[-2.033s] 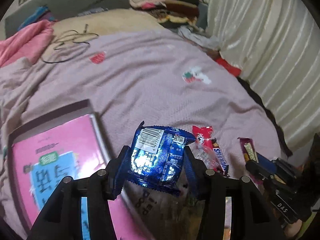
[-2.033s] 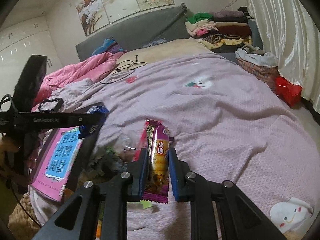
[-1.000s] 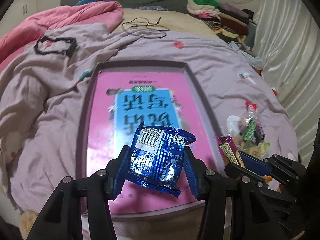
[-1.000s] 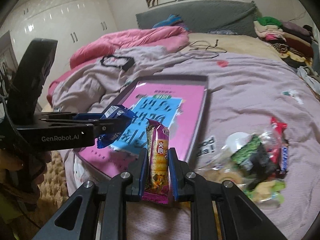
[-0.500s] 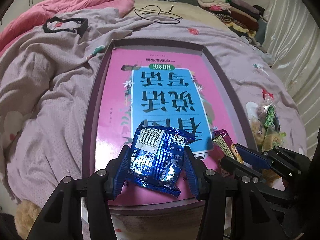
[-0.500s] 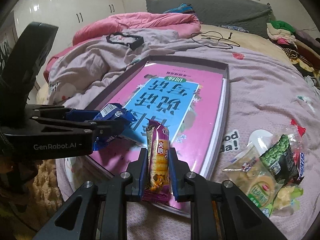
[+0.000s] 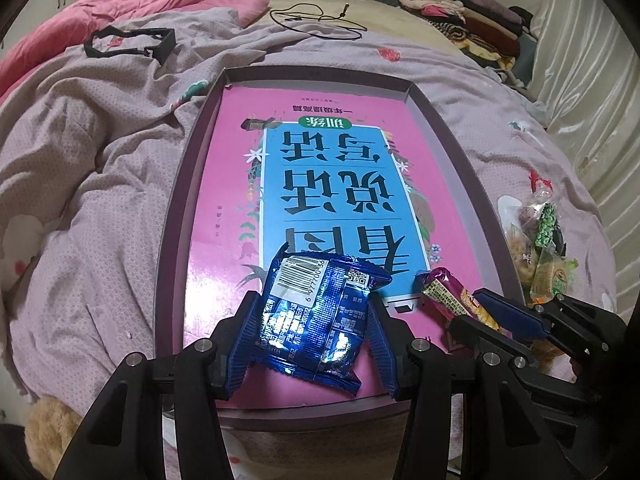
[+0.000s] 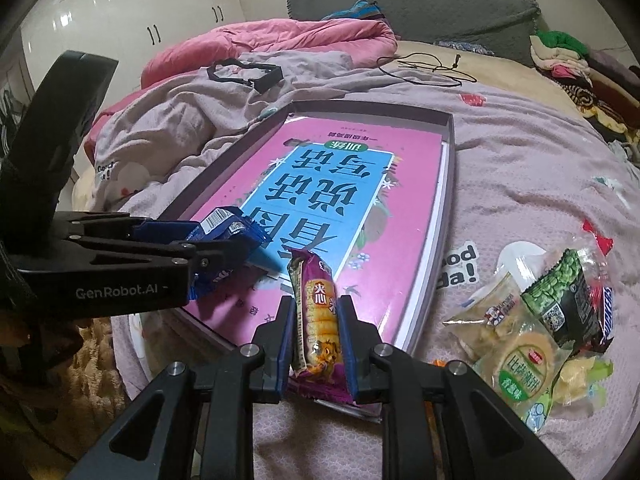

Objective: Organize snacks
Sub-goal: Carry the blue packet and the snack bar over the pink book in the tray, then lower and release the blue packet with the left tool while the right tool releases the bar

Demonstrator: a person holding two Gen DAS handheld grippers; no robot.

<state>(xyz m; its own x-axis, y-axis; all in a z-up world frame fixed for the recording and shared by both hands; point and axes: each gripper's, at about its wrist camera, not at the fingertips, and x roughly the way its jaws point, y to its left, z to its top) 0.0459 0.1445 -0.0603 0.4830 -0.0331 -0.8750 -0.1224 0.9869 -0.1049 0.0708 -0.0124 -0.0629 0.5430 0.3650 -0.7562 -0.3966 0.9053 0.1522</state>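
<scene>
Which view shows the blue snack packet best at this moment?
The left wrist view. The blue snack packet fills the centre there, flat side to the camera, barcode legible, clamped in the left gripper over the box. The right wrist view catches the packet only edge-on, mostly hidden by the jaws.

I am holding my left gripper [image 7: 310, 326] and right gripper [image 8: 316, 330] side by side over the near end of the tray [image 7: 182, 184], each filled by a packet, so the gap between them is staying narrow and they are crowding each other there. Ahead, the pink book [image 7: 320, 184] lining the tray is lying flat and bare, giving open room up to the low rim around it. To my right the snack pile [image 8: 548, 320] is blocking the bedspread beside the tray, and rumpled bedding [image 7: 80, 152] is rising on the left.
</scene>
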